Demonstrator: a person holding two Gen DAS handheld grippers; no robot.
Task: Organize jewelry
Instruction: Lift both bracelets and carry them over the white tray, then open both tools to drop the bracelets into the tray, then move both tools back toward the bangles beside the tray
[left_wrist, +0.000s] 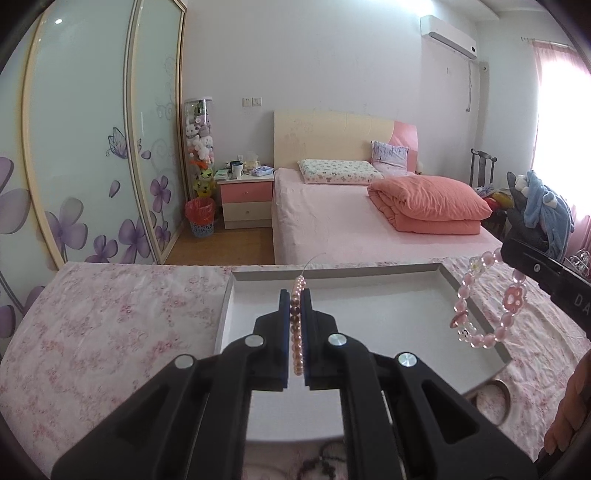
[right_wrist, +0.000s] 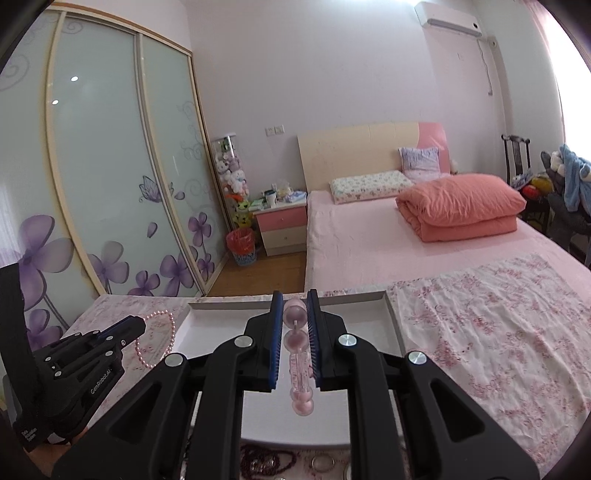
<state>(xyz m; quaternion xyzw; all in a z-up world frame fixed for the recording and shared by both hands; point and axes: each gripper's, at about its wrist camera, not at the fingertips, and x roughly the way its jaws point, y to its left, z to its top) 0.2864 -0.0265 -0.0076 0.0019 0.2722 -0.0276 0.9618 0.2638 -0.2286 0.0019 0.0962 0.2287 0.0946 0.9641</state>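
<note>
Left wrist, claw (left_wrist: 295, 317) gripping pearl bracelet (left_wrist: 296, 332), apparently

Matt black plastic left hand-held gripper (left_wrist: 295, 306), blue ribbed rubbery pads (left_wrist: 283, 325), shiny metal rivets. Glossy pink pearl strand (left_wrist: 296, 332). Translucent glassy pink bead bracelet (left_wrist: 487, 302). Smooth matt white tray (left_wrist: 369, 314). Wrinkled floral cloth (left_wrist: 110, 325).

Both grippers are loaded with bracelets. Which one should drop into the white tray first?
Probably the right gripper: its chunky pink bracelet hangs above the white tray. The left gripper, shut on the pearl bracelet, appears to sit over the floral cloth, left of the tray.
</note>
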